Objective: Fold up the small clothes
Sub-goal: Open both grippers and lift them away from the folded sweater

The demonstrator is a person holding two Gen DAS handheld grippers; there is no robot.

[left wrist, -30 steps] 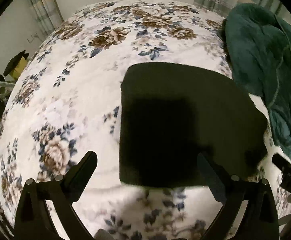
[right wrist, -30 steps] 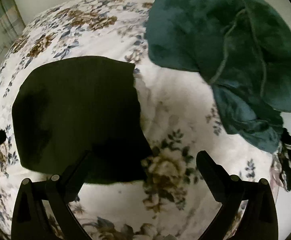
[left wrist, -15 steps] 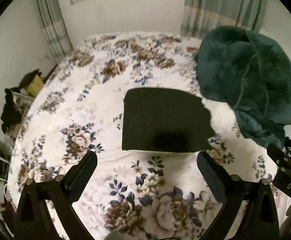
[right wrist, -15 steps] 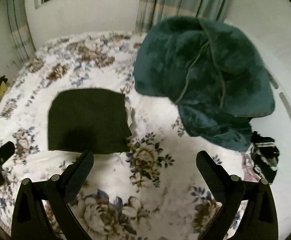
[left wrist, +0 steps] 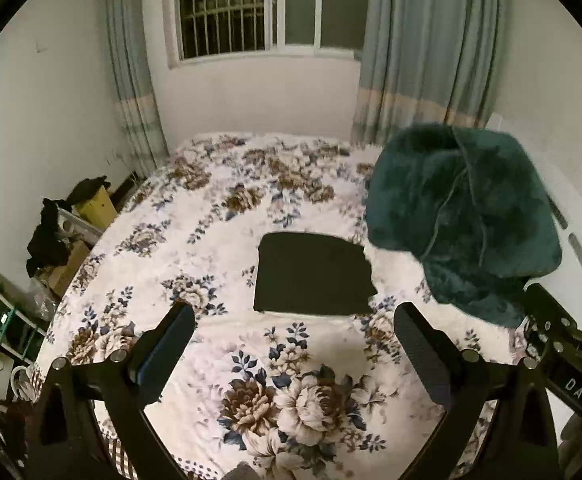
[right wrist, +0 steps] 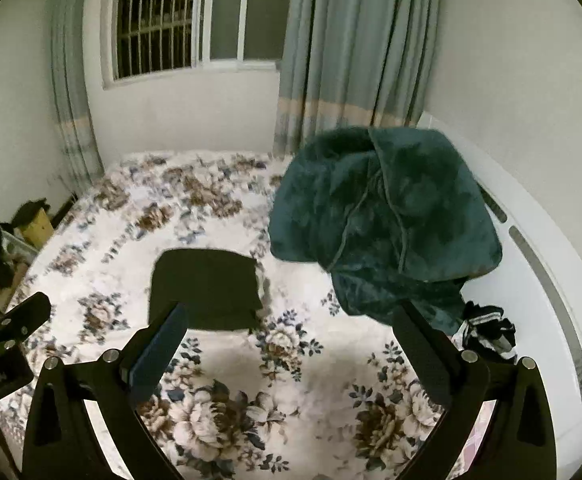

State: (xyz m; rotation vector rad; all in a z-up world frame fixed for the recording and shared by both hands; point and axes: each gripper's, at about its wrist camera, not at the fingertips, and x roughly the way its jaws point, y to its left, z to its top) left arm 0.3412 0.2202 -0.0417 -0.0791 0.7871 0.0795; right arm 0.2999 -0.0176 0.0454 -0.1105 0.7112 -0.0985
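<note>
Both the left gripper and right gripper have pulled back, fingers spread and empty, leaving the folded dark rectangular cloth mid-bed on the floral bedspread, so this fold looks finished.

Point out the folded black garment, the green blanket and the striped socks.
folded black garment [left wrist: 311, 276], left wrist view, its middle.
green blanket [right wrist: 375, 216], right wrist view, its upper fold.
striped socks [right wrist: 487, 326], right wrist view, the bundle's middle.
</note>
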